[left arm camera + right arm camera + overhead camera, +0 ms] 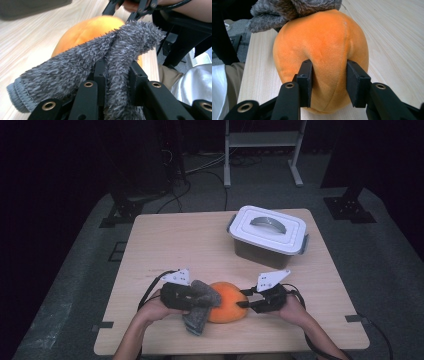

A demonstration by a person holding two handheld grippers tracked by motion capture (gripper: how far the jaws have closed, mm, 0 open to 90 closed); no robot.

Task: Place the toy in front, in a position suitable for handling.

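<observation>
Nearest, at the bottom edge of the high view, the person's two forearms come in and meet low in the middle of the frame. The left gripper (200,301) sits just left of centre; its fingers (100,75) are pressed together on a fuzzy grey cloth (201,306), pinching a fold of it. In the left gripper view the cloth drapes from the lower left up toward the upper right of the frame, its far end lying on the orange plush ball (87,30) behind it.

That orange plush ball (227,301) rests on the tabletop (165,245) in the lower middle of the high view, between the two grippers. The right gripper (247,304) comes at it from the right; in the right gripper view its fingers (305,80) stand on either side of a bulge of the soft orange surface and appear to squeeze it, the fabric dimpling between them, so the ball (319,50) is pinched at its near side. The grey cloth (287,10) shows there at the upper left of the frame, resting on top of the ball.

Farther back, in the upper right part of the tabletop, stands a grey storage box (267,237) with a white lid and a grey handle, well apart from the ball. Beyond the tabletop, at the top of the frame, a white metal frame (262,150) stands on the dark floor.
</observation>
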